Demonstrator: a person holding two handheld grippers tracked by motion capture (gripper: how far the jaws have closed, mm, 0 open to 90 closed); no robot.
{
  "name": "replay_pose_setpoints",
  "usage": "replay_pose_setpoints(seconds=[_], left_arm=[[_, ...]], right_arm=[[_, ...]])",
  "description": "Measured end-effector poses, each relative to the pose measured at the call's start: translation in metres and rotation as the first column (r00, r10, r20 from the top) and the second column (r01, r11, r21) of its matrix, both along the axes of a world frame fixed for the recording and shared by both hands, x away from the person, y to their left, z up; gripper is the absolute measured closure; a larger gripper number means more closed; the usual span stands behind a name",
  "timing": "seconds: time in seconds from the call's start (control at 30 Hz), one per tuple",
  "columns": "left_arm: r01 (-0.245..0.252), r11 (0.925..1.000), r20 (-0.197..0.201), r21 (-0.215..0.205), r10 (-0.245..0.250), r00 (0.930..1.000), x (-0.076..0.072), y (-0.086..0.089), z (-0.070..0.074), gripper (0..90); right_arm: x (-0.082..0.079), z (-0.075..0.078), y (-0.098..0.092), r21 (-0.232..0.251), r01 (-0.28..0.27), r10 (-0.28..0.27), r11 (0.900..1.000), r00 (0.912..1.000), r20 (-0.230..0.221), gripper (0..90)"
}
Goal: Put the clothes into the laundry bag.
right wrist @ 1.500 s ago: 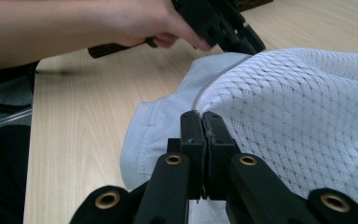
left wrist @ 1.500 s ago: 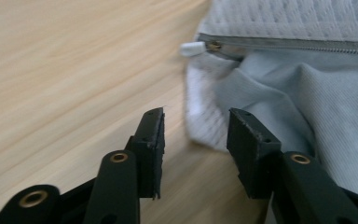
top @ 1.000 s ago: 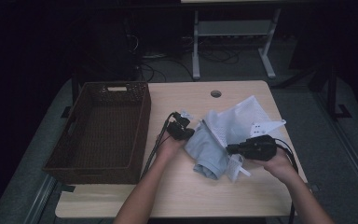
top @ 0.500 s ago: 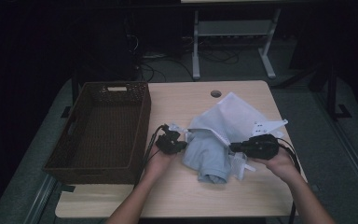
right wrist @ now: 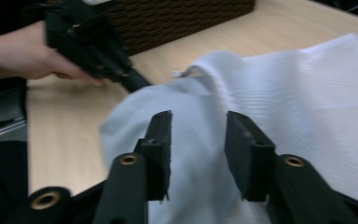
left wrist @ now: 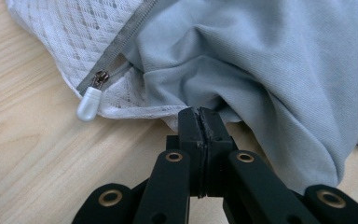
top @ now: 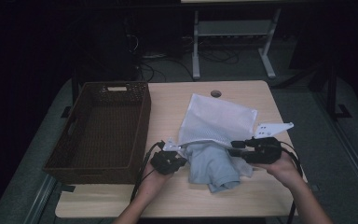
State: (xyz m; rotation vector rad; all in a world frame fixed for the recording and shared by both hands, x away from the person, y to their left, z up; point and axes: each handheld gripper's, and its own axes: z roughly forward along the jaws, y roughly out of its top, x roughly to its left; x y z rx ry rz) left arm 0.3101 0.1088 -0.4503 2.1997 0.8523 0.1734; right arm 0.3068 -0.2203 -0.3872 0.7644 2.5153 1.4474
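my left tongs (left wrist: 199, 122) pinch the mesh bag's (top: 216, 116) edge; the right tongs (right wrist: 198, 140), just opening, hold nothing — the grey shirt (top: 214, 165) half out, zipper (left wrist: 92, 95) undone.

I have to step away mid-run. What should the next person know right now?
Left gripper: shut, pinching the mesh laundry bag's edge near the zipper pull.
Right gripper: jaws have just been opening, gapped over the grey shirt, nothing pressed.
Shirt lies partly inside the bag's mouth, most of it out on the table. Wicker basket is empty.
Left: push the shirt fully in, zip up.
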Motion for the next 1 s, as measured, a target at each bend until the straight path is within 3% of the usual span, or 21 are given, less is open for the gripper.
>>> replay_pose_setpoints(seconds=[0.13, 0.33, 0.53, 0.73, 0.87, 1.0], left_arm=[[0.006, 0.9997, 0.004, -0.022, -0.006, 1.0000, -0.003, 0.003, -0.001, 89.4], [0.015, 0.9982, -0.004, -0.058, -0.015, 0.9999, -0.005, 0.006, 0.000, 89.4], [0.035, 0.9976, -0.005, -0.060, -0.035, 0.9994, -0.006, 0.004, -0.002, 89.4], [0.050, 0.9972, -0.015, -0.055, -0.051, 0.9986, -0.007, 0.003, -0.004, 89.5], [0.062, 0.9967, -0.018, -0.051, -0.063, 0.9978, -0.007, 0.001, -0.005, 89.5], [0.066, 0.9966, -0.021, -0.049, -0.067, 0.9975, -0.007, 0.001, -0.006, 89.5]], right_arm=[[-0.010, -0.007, 0.022, -0.016, -0.047, 0.047, 0.999, 0.9988, -0.013, 53.7], [-0.010, -0.016, 0.054, -0.065, -0.079, 0.079, 0.995, 0.9968, -0.011, 47.2], [-0.012, -0.022, 0.079, -0.110, -0.102, 0.103, 0.989, 0.9947, 0.001, 40.4], [-0.006, -0.044, 0.093, -0.242, -0.079, 0.082, 0.967, 0.9966, 0.003, 38.9], [-0.007, -0.064, 0.097, -0.344, -0.081, 0.083, 0.936, 0.9965, -0.010, 37.3], [-0.007, -0.070, 0.100, -0.361, -0.059, 0.061, 0.931, 0.9981, -0.007, 41.8]])
